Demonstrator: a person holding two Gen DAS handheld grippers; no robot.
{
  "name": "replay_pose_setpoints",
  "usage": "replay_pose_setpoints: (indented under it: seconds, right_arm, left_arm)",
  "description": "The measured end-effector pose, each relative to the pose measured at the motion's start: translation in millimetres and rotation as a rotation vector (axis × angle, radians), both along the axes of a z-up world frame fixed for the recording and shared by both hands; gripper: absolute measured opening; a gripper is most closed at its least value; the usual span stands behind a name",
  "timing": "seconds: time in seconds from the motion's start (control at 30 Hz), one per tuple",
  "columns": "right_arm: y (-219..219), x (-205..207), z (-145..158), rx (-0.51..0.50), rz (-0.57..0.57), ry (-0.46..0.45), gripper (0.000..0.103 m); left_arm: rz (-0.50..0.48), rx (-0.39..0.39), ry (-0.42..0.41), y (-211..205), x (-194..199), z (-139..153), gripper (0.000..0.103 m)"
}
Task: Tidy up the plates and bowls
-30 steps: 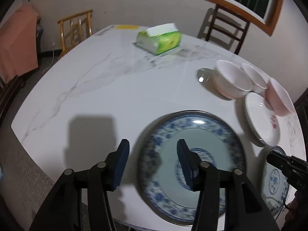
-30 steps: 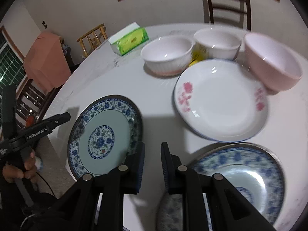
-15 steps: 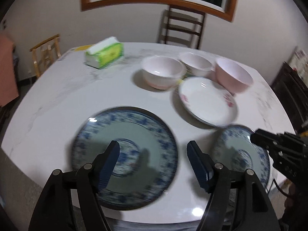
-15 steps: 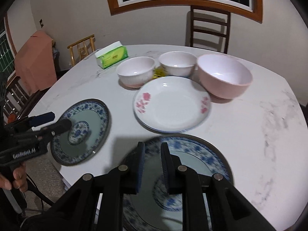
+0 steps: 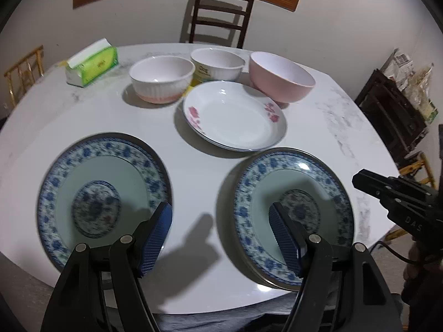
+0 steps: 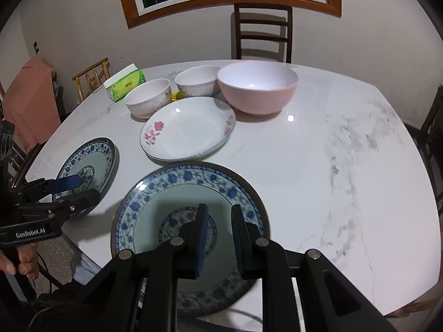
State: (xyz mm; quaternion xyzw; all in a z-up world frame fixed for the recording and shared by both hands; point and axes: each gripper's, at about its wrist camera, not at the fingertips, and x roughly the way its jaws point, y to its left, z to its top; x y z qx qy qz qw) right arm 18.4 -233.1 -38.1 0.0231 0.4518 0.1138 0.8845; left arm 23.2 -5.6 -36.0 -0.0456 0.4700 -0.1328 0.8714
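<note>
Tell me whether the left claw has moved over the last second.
Yes. The left claw has swung right: it straddled the left blue plate before, and now sits over the bare table between both blue plates, wide open.

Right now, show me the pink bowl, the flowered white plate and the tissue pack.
pink bowl (image 6: 257,83), right wrist view, on its inner wall.
flowered white plate (image 6: 191,130), right wrist view, on its bare center.
tissue pack (image 5: 97,65), left wrist view, on its green side.
</note>
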Motion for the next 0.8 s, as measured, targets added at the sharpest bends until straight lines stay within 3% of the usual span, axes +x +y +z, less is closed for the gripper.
replay_pose_setpoints:
  seconds: [0.2, 0.43, 0.8]
  right_arm:
    - [-30, -3, -16, 0.087, 0.005, 0.078, 0.018]
    - [-57, -2, -37, 0.196, 0.012, 0.164, 0.018]
    - [-68, 9, -64, 0.283, 0.011, 0.228, 0.018]
  left_arm:
    - [-0.053, -0.135, 0.088, -4, 5, -13, 0.069]
    - [-0.065, -0.202, 0.145, -6, 7, -27, 0.067]
    - [-0.068, -0.22, 0.196, -8, 11, -40, 0.065]
